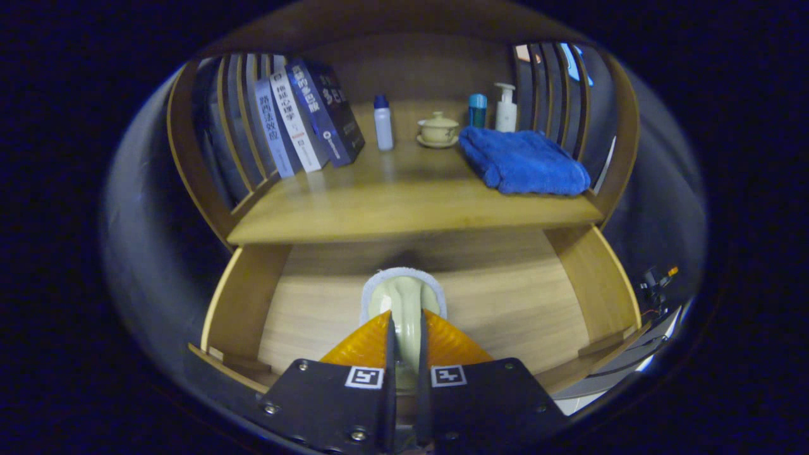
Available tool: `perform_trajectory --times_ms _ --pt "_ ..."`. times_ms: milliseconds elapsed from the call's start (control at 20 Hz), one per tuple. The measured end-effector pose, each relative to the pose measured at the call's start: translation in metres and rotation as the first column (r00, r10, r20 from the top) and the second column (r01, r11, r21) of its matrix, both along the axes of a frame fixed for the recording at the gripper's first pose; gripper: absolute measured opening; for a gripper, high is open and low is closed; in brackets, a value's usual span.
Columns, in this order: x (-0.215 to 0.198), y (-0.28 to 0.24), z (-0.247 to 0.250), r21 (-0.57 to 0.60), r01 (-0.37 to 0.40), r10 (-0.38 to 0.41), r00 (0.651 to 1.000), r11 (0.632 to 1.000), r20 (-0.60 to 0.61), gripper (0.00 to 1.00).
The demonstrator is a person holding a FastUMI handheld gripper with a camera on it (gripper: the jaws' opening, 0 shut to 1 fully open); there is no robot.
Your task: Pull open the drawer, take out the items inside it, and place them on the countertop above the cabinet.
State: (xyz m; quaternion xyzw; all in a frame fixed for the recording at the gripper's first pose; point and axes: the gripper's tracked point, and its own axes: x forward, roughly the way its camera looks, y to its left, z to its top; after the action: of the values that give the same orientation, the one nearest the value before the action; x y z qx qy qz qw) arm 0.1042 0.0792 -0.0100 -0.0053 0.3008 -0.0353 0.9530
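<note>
- The gripper (404,344) has its fingers (363,344) drawn narrow, both pressing on the handle of a pale brush (404,297).
- The brush's white-fringed head sits just ahead of the fingers, over the floor of the open drawer (505,303); whether it touches the floor is unclear.
- Above the drawer lies the wooden surface (392,202).
- On it: leaning books (306,120), a small bottle (383,123), a lidded cup (438,129), and a folded blue towel (521,161).
</note>
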Motion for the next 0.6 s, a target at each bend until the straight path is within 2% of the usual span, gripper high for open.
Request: perform_trajectory --times_ms 250,600 --pt "0.019 0.01 0.061 0.031 -0.02 0.016 0.989 0.999 0.148 0.13" --pt "0.082 -0.012 0.1 0.03 0.042 -0.048 0.962 0.999 0.269 0.13"
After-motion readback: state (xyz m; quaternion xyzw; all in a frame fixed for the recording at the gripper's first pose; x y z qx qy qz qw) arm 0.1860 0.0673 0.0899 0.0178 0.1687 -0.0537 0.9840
